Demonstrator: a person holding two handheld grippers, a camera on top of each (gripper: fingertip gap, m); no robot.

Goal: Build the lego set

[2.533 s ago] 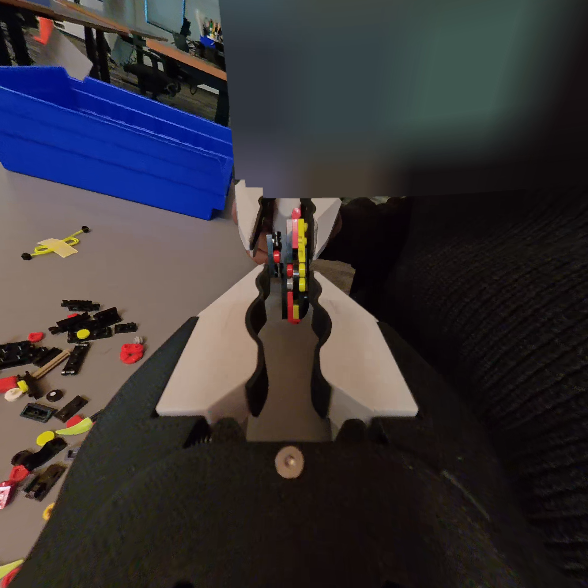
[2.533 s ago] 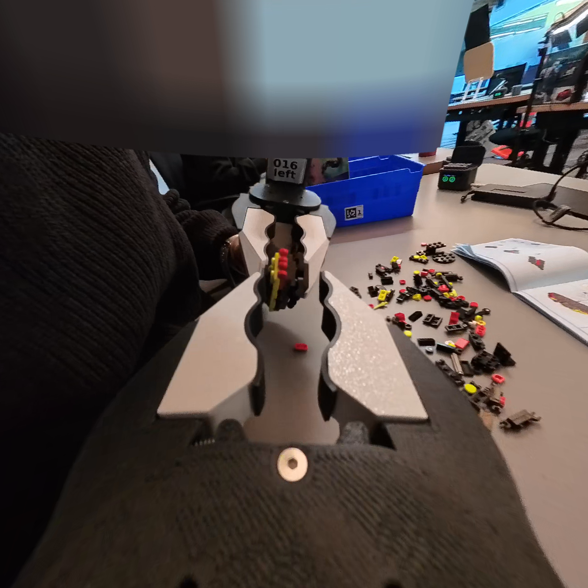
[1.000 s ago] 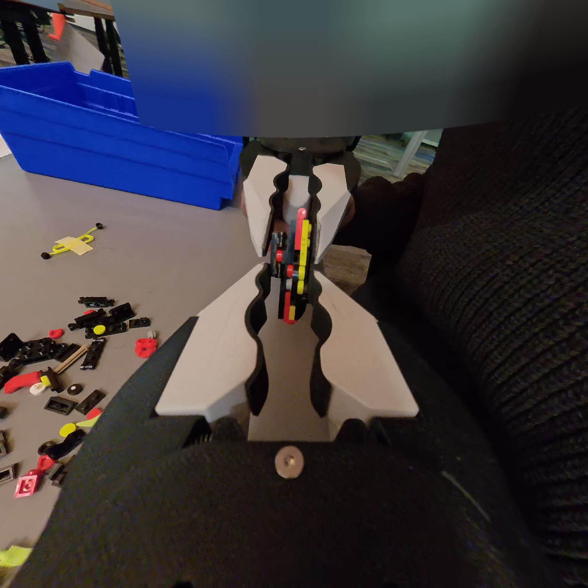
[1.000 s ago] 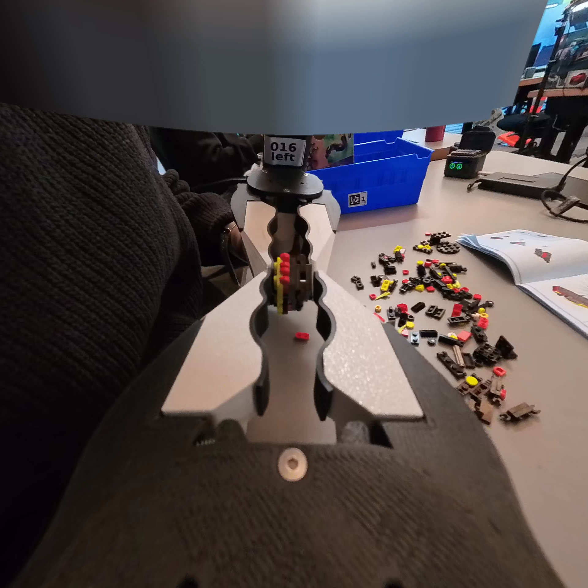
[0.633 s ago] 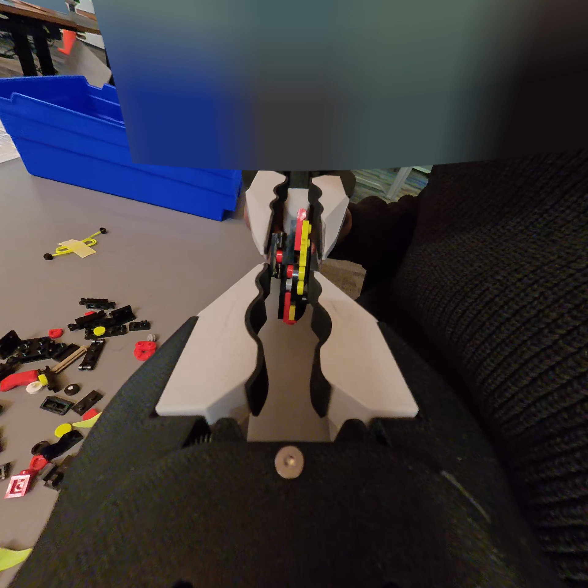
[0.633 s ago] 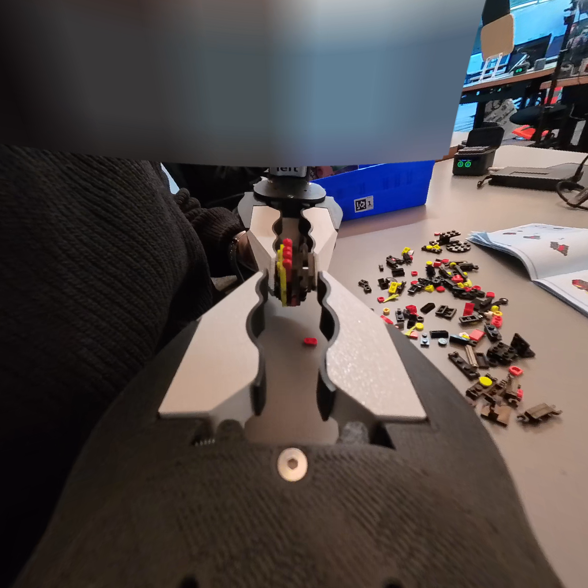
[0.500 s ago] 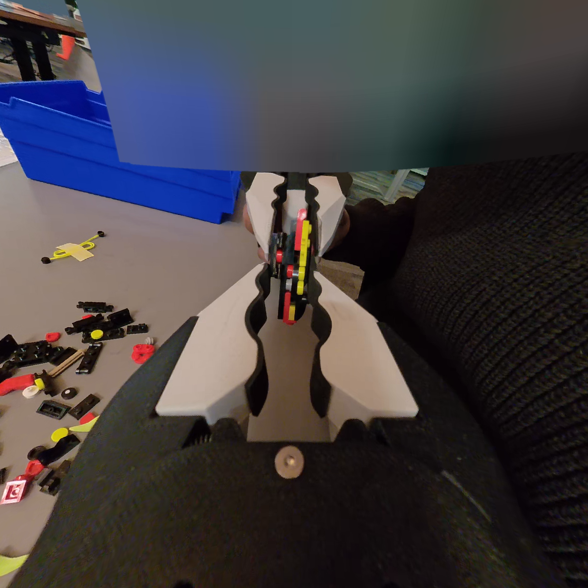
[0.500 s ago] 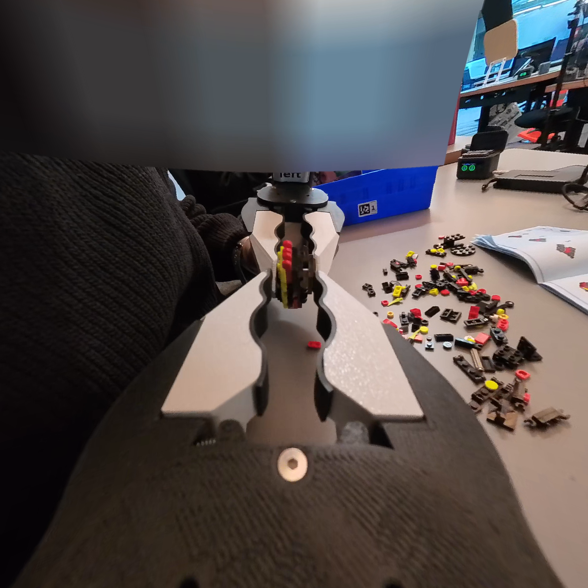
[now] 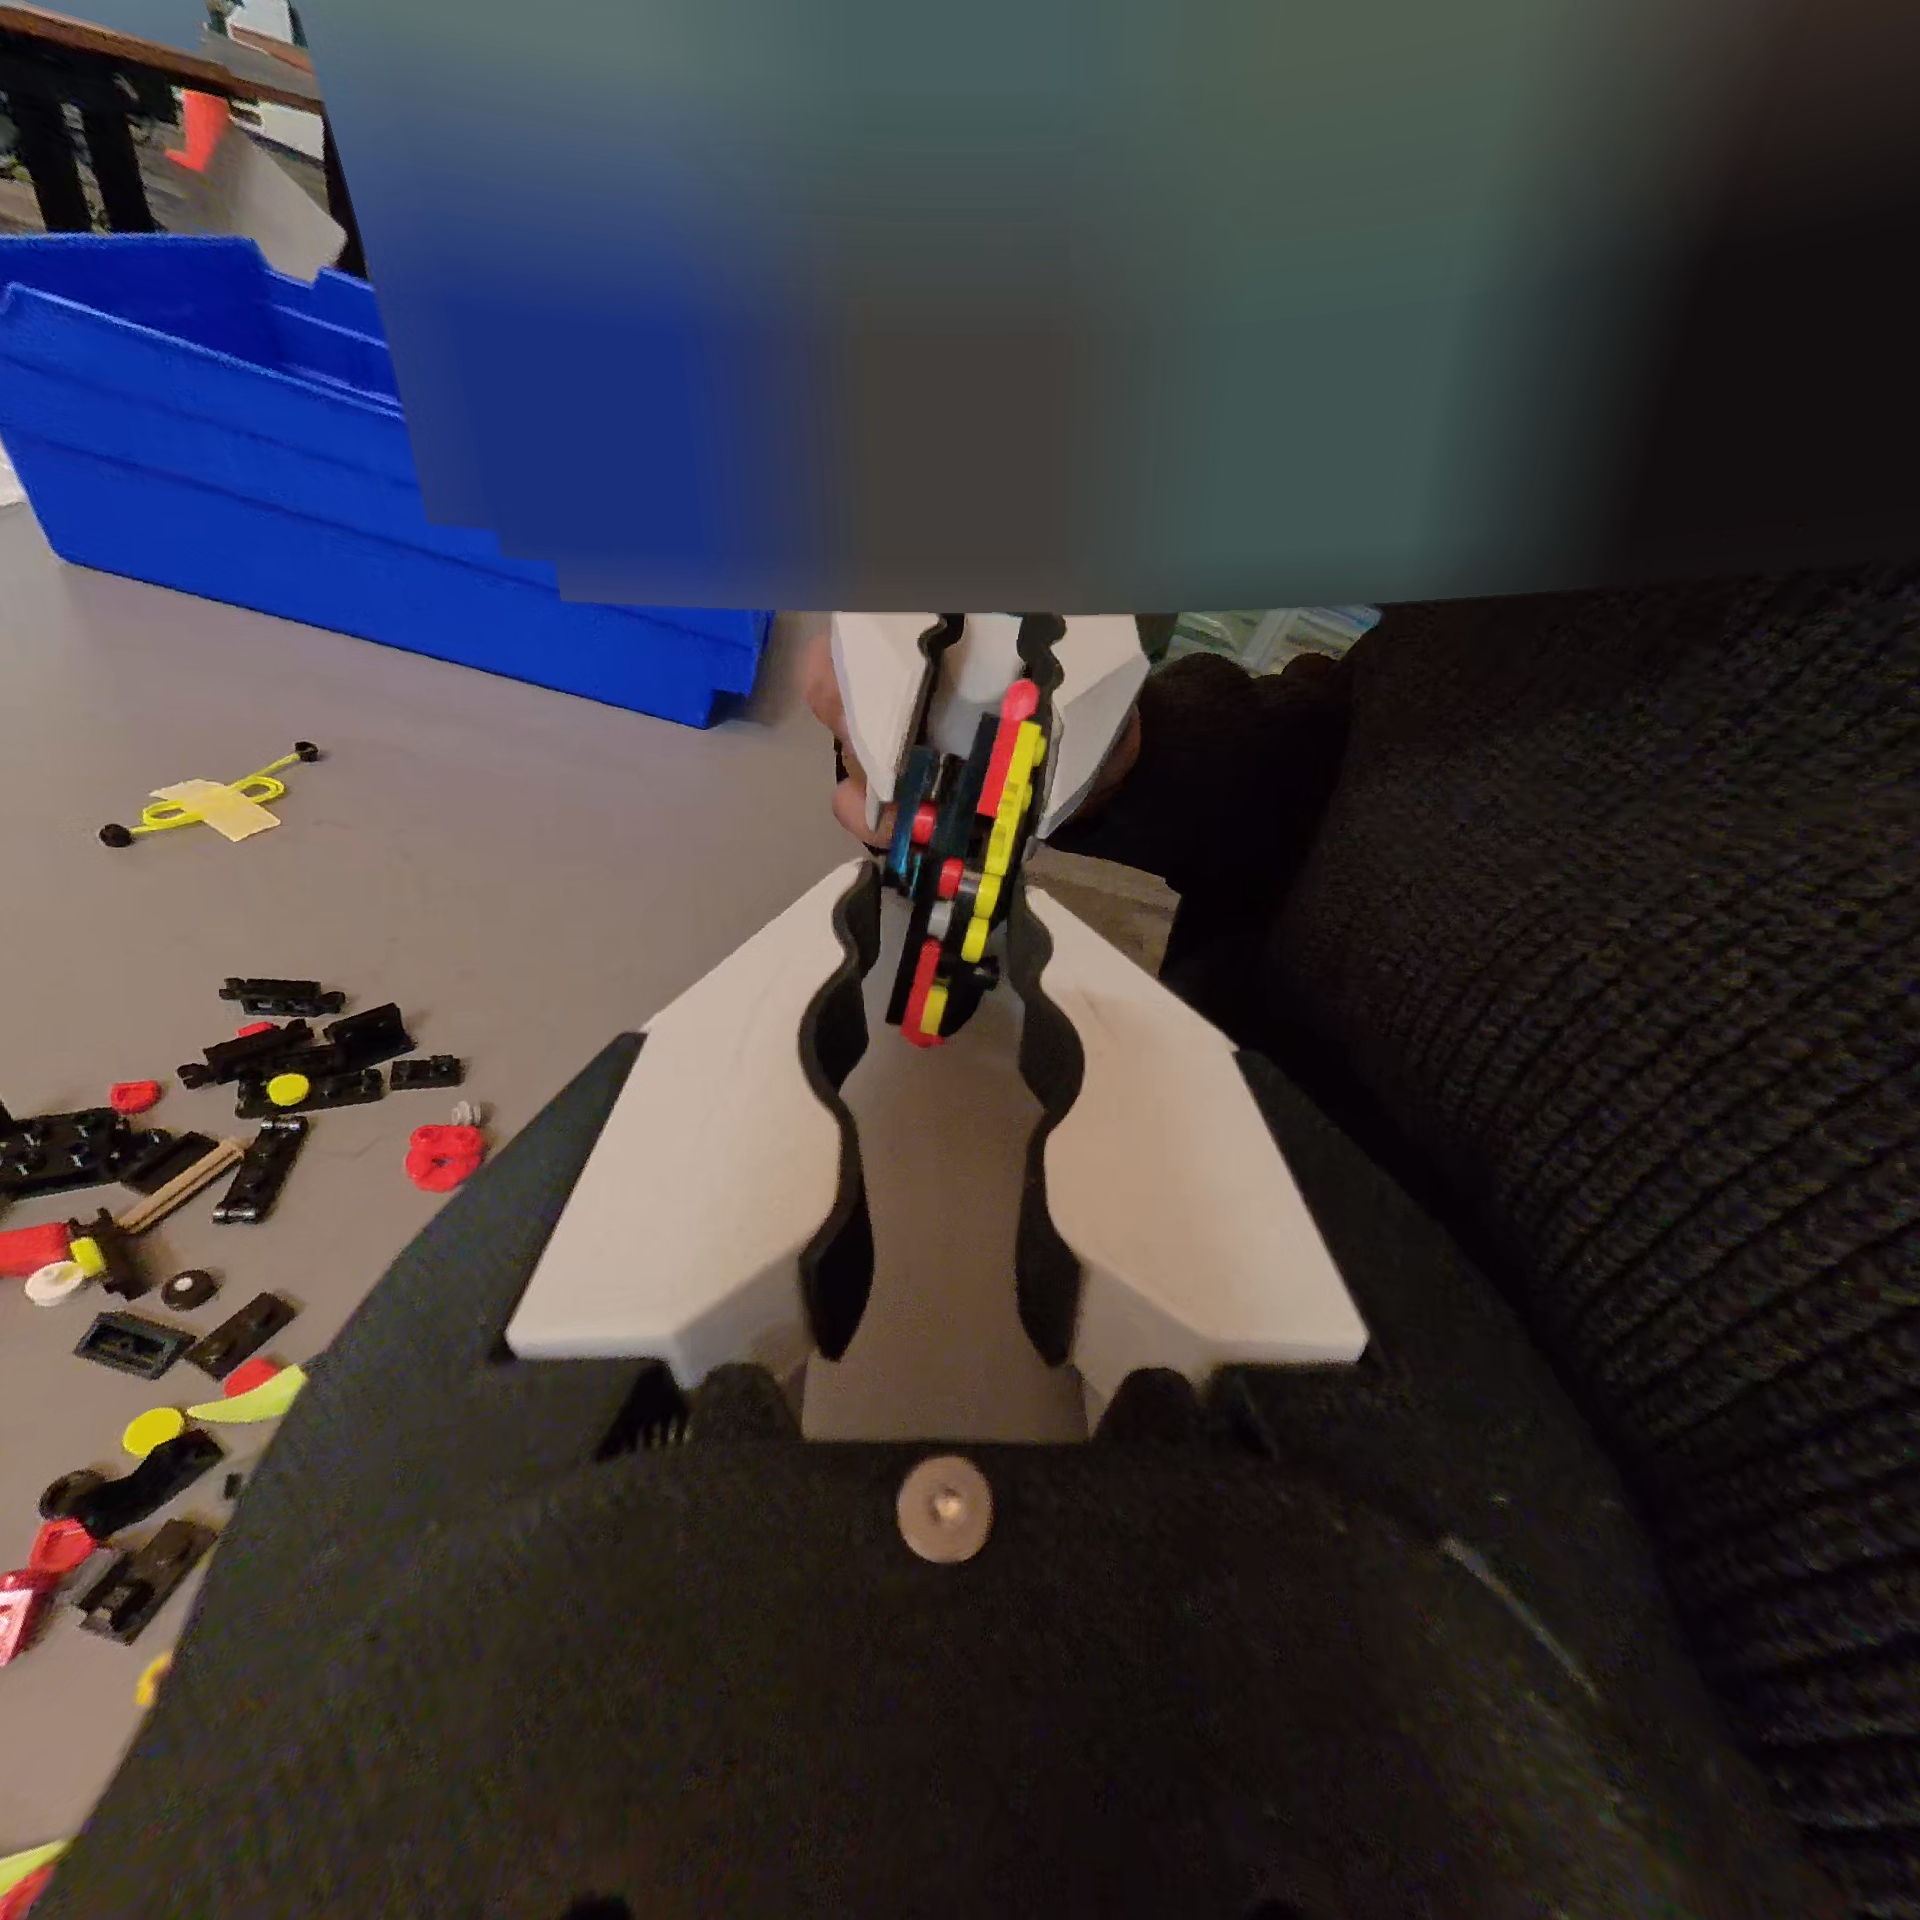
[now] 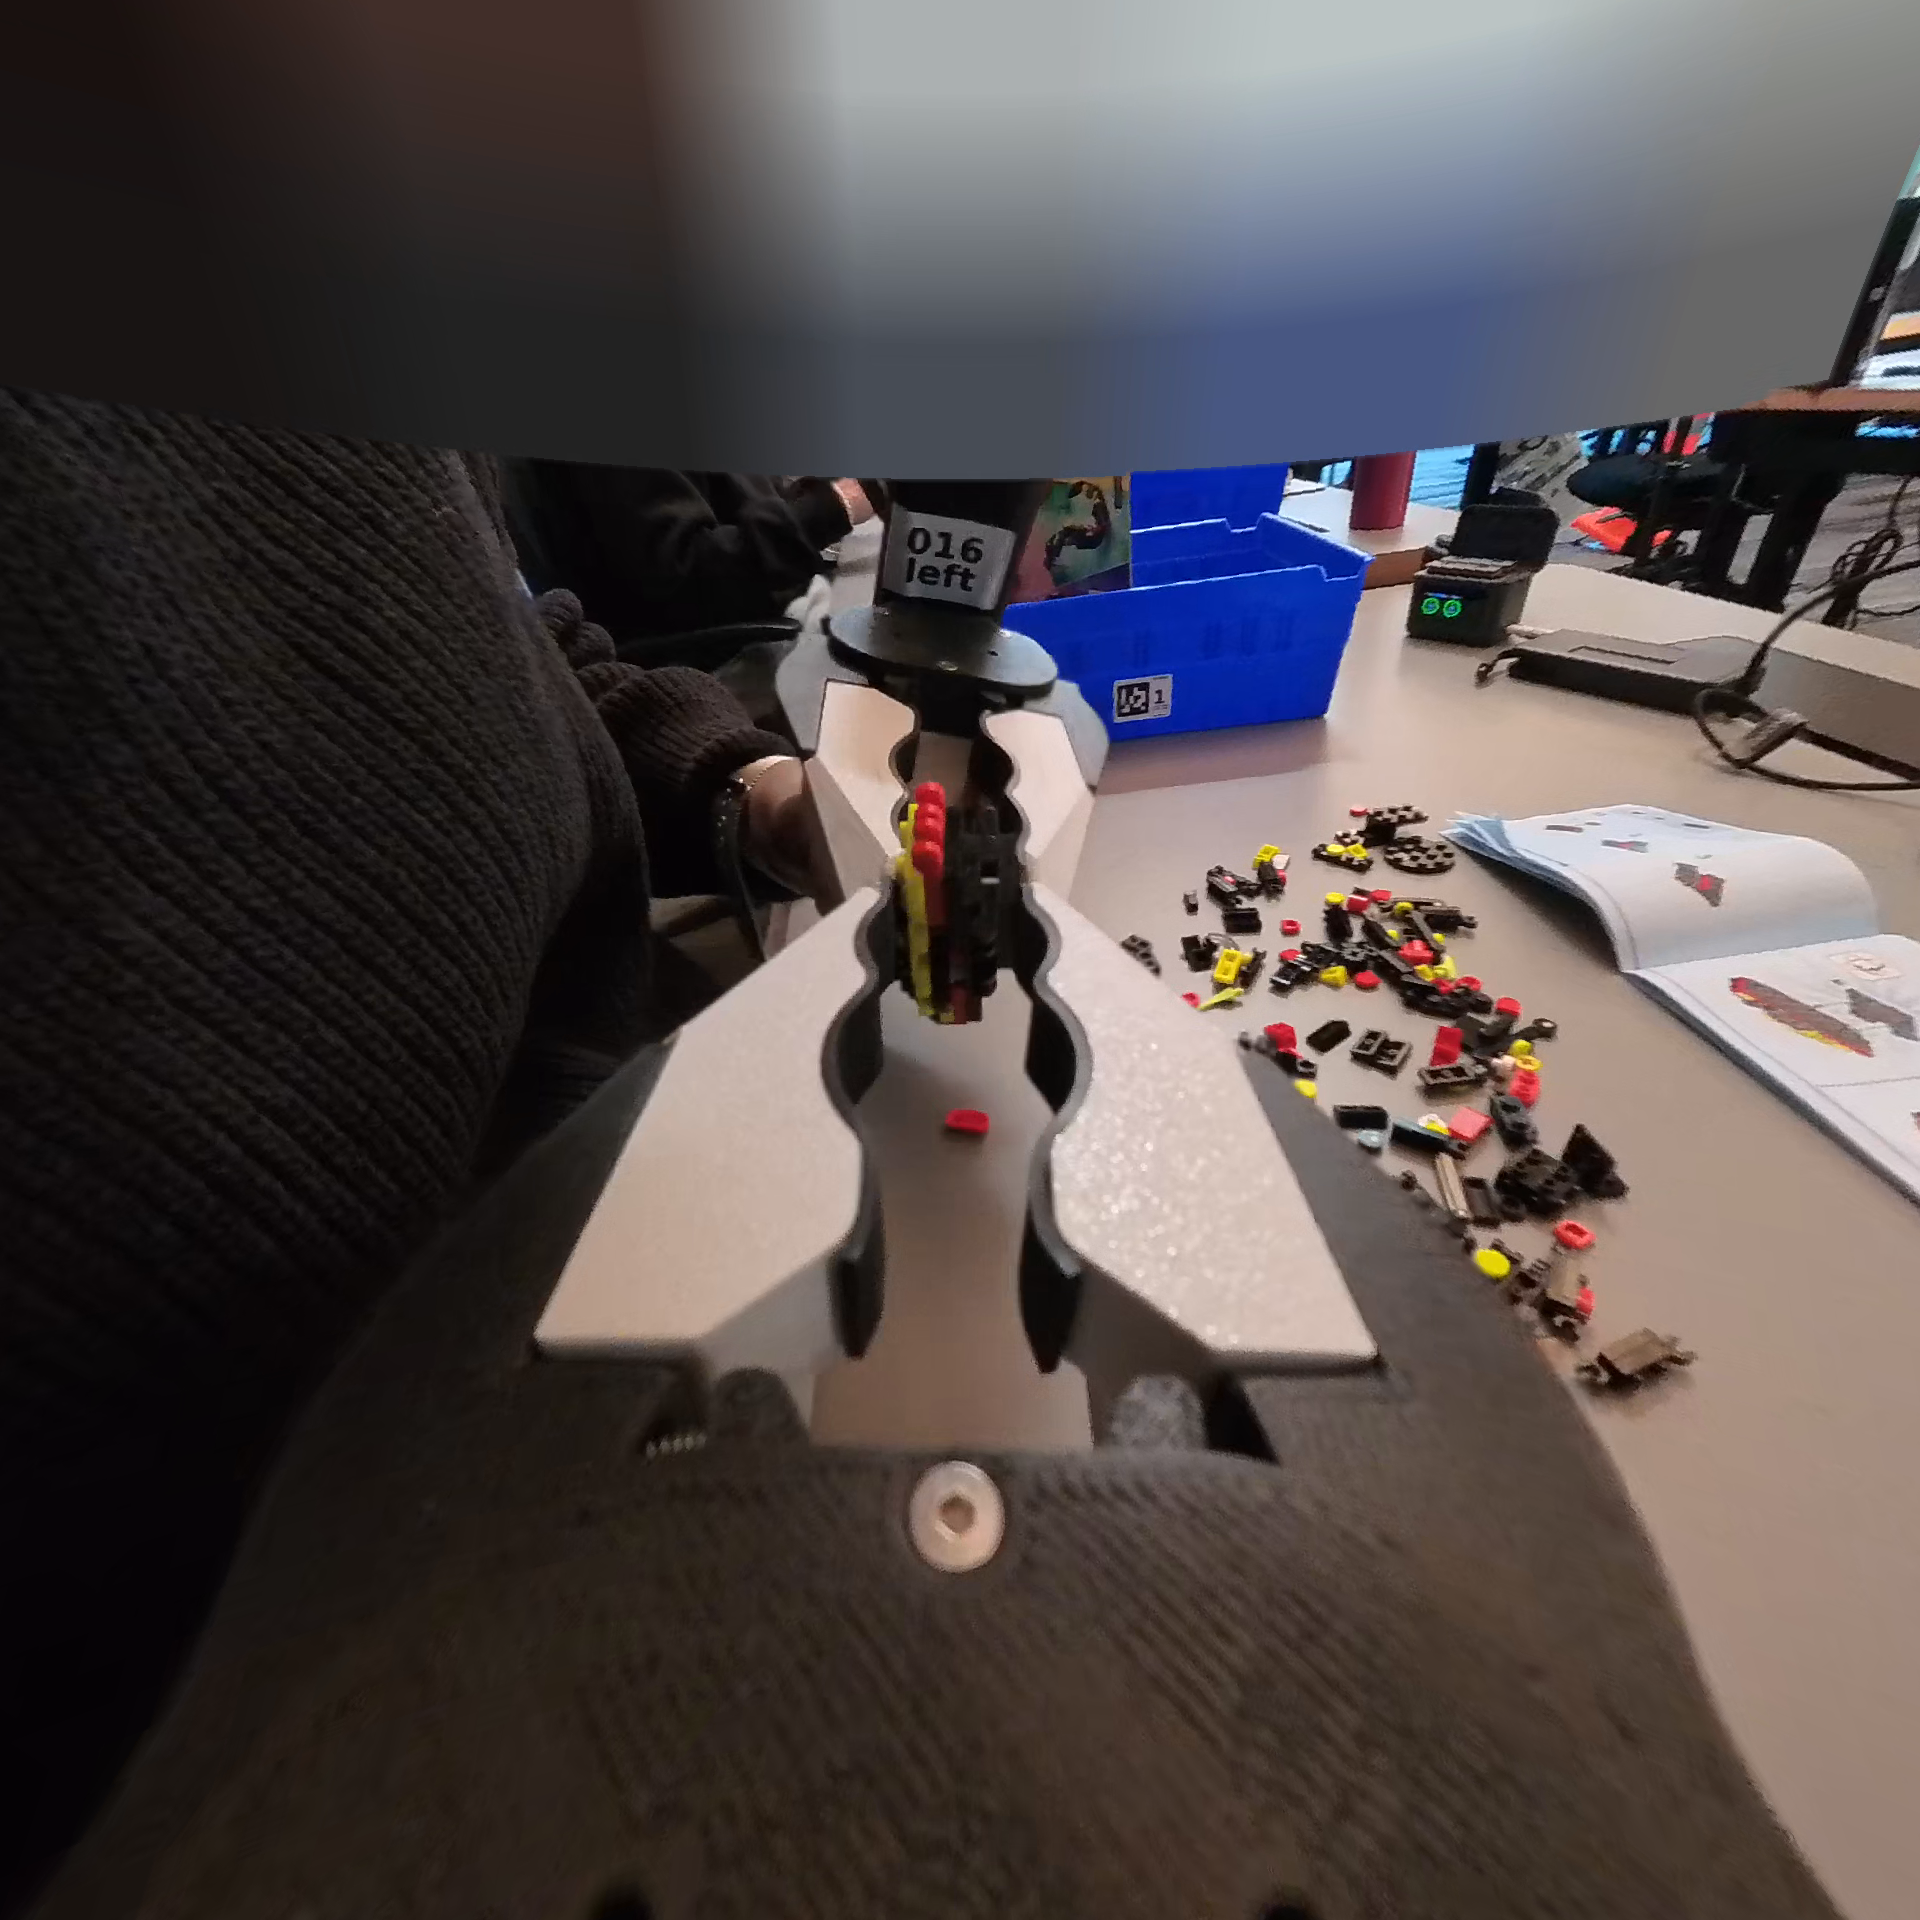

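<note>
We have both the left gripper (image 9: pixel 940 894) and right gripper (image 10: pixel 951 935) clamped on one brick build (image 9: pixel 961 862), held above the bench (image 9: pixel 520 883); opposing pulls could split it, dropping pieces.

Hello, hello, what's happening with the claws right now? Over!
Left gripper and right gripper face each other, fingers of both clamped on one black, red and yellow brick model. Model held above the table. Loose bricks scattered alongside, none between.
</note>
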